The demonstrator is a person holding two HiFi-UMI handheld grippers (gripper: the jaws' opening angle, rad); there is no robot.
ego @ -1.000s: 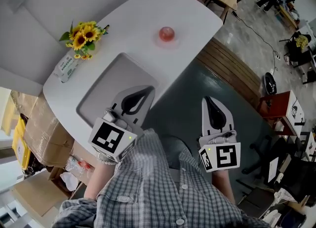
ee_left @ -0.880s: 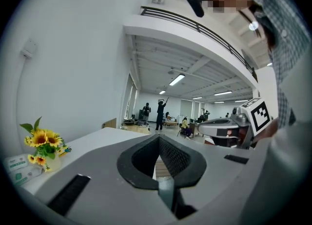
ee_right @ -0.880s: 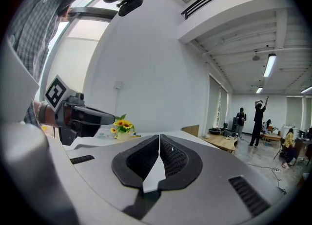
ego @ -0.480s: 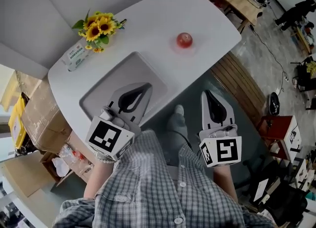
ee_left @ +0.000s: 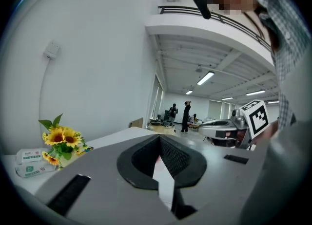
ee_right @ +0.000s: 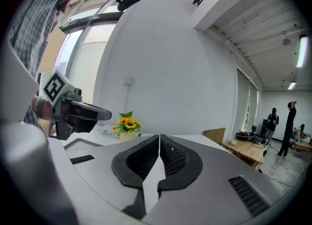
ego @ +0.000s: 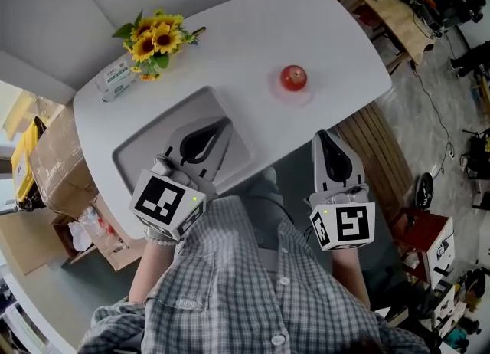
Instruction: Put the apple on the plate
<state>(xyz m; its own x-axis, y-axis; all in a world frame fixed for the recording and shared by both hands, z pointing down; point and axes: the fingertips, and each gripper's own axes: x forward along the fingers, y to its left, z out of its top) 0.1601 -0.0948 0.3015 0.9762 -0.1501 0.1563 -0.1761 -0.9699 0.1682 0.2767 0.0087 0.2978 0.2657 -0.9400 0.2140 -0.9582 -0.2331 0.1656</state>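
Clenched on nothing, the left tool (ego: 217,127) and right tool (ego: 325,145) hover well short of the apple (ego: 293,77) on the table (ego: 230,38), probably ahead of a reach.

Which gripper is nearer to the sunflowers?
Left. The left gripper hovers over the sink, near the sunflowers; the right gripper is much farther right, past the table edge.

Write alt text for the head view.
Seen from above, a red apple sits on a white table, beyond two hand-held grippers. The left gripper hangs shut over a sink, and the right gripper is shut beside the table's near edge. Sunflowers stand at the far left.
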